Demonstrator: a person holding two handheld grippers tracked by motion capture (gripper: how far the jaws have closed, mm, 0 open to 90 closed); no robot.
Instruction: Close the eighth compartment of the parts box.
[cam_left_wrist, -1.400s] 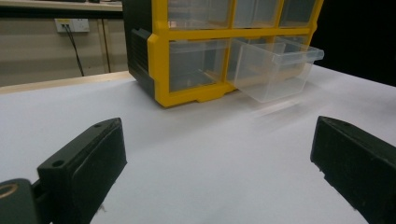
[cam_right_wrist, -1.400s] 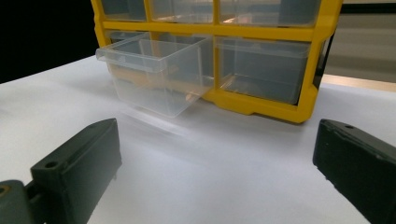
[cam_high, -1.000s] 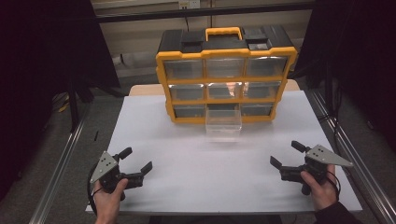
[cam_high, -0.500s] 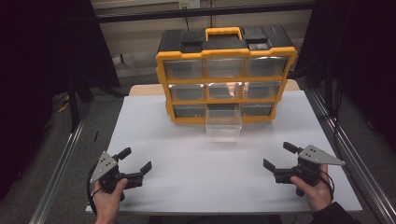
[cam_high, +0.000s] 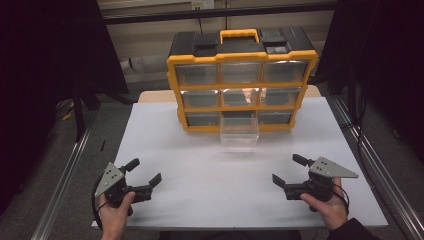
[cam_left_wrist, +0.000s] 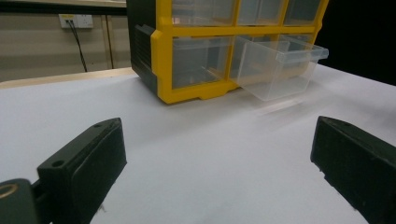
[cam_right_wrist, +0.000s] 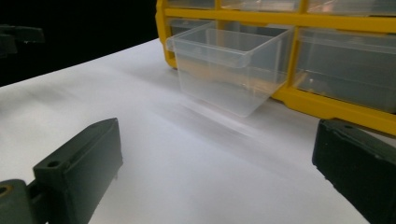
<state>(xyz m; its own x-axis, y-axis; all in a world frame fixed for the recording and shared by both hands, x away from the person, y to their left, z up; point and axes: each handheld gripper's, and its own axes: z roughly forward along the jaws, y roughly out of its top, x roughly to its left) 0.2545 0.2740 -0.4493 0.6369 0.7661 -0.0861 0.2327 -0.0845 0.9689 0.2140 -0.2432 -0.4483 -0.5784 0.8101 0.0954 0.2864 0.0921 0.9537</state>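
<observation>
We are looking down on a white counter (cam_high: 200, 150) with a yellow-framed, black-topped plastic organiser cabinet of clear drawers (cam_high: 241, 80) standing upright at its far middle. One small clear plastic drawer (cam_high: 239, 134), from the middle of the bottom row, is pulled partly out toward us and tips slightly downward, its front edge hanging over the counter; the other drawers sit closed. It looks empty, though the clear plastic makes this hard to confirm.

At the near left corner we hold the left claw (cam_high: 145, 172), jaws spread wide and holding nothing, low over the counter. At the near right we hold the right claw (cam_high: 289, 170), also spread wide and empty, pointing toward the middle. Both are well apart from the drawer.

In the left gripper view the drawer (cam_left_wrist: 280, 65) lies ahead and to the right; in the right gripper view it (cam_right_wrist: 229, 65) sits ahead, between the two black jaws.

We judge this to be the approach step, with nothing gripped yet. The next move calls for carrying a claw forward to the drawer's front lip, lining the open jaws around that thin wall, and closing gently, since the drawer is light and already tilted.
</observation>
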